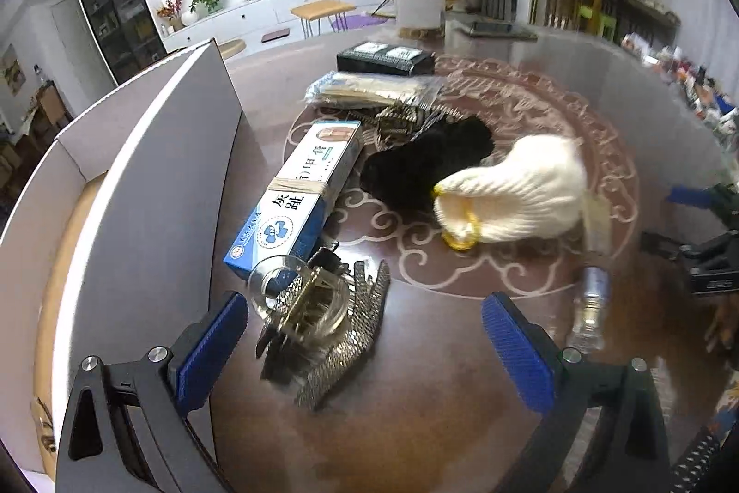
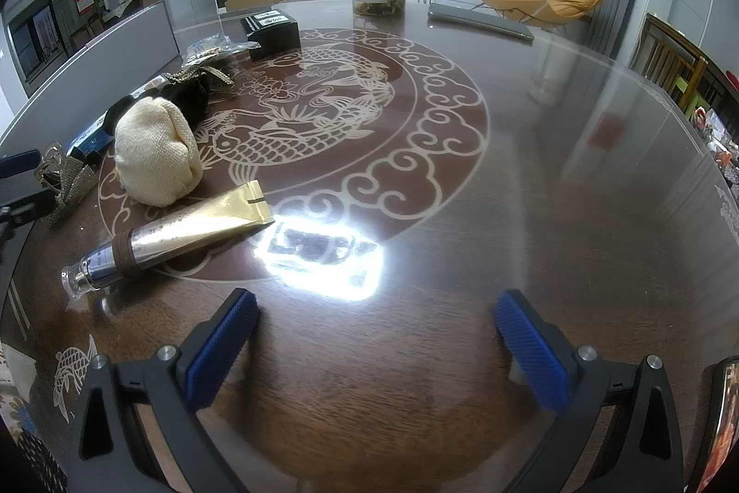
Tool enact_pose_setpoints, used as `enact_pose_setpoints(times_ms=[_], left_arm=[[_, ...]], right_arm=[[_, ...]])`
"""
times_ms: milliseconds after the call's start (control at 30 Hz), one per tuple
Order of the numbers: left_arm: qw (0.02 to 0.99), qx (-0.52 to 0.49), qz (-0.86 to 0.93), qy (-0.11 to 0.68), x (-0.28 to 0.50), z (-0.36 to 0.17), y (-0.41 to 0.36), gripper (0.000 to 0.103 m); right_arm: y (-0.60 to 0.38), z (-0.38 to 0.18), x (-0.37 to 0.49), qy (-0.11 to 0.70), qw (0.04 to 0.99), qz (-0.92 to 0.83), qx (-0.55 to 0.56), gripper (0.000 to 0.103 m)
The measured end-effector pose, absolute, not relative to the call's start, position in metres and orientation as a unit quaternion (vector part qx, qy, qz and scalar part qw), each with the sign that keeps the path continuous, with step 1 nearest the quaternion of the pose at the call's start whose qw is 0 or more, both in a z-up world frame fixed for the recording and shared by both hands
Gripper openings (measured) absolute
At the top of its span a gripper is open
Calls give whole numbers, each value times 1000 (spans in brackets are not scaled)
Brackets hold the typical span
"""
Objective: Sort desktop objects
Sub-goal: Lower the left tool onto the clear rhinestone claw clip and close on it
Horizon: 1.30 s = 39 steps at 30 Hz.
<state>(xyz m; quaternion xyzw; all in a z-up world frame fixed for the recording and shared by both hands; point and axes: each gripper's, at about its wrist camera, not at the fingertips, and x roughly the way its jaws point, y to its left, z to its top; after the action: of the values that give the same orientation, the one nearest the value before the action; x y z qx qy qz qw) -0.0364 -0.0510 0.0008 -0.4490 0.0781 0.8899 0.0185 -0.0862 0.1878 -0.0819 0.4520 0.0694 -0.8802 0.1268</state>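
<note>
Since the left gripper (image 1: 365, 338) is spread wide, empty, the mesh belt (image 1: 332, 336) sits right between its fingers lower-centre on the counter (image 1: 462, 400); right gripper (image 2: 376, 347) gapes empty too, farther off.

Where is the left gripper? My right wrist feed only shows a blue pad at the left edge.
Observer: The left gripper is open. A metal mesh strap with a glass piece lies between its fingers, nearer the left one, and is not clamped.
Operator: Is the white bin beside it open?
Observer: Yes, the white bin is open on top. The bit of floor that shows inside is bare tan cardboard.
Operator: What is behind the white glove?
Observer: A long blue and white box lies flat beside the bin's wall, with a band of tape around its middle.
</note>
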Motion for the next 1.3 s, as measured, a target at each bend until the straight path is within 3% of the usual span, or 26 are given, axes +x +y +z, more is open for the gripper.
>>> enact_pose_setpoints(times_ms=[467, 1300], left_arm=[[35, -490, 870, 40, -53, -31, -65, 103], [26, -476, 879, 15, -52, -32, -68, 103]], right_arm=[[188, -82, -87, 69, 127, -880, 452, 103], [188, -82, -86, 70, 127, -880, 452, 103]])
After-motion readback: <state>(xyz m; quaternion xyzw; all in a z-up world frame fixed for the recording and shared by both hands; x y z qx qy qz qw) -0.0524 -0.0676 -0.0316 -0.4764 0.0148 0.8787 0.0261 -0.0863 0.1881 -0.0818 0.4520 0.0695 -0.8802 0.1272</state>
